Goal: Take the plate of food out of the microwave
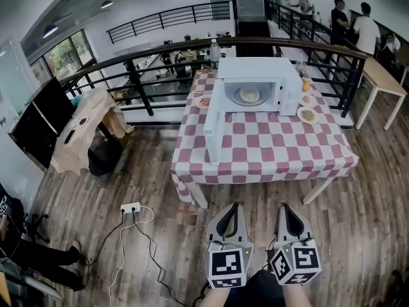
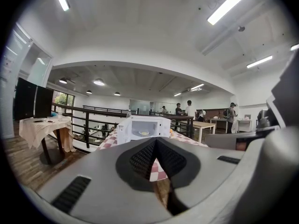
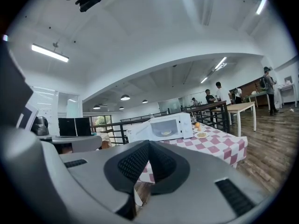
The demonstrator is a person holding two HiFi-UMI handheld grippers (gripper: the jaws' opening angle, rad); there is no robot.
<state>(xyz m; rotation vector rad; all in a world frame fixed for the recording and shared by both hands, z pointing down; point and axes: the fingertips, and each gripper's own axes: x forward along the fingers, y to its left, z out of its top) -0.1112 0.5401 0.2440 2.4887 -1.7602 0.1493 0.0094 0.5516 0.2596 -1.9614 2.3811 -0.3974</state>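
The plate of food (image 1: 249, 95) sits inside the microwave (image 1: 259, 69), whose door (image 1: 214, 123) stands open to the left, on the far half of the checked counter (image 1: 275, 149); both tools are well short of it, over the wooden floor (image 1: 160, 171), pointing at the counter's near edge. The left tool (image 1: 235, 206) and the right tool (image 1: 283, 206) are each closed tight on nothing; the plate lies ahead between their two lines, a shade nearer the left one's, though the open door flanks that side, so the right tool probably has the freer way in.
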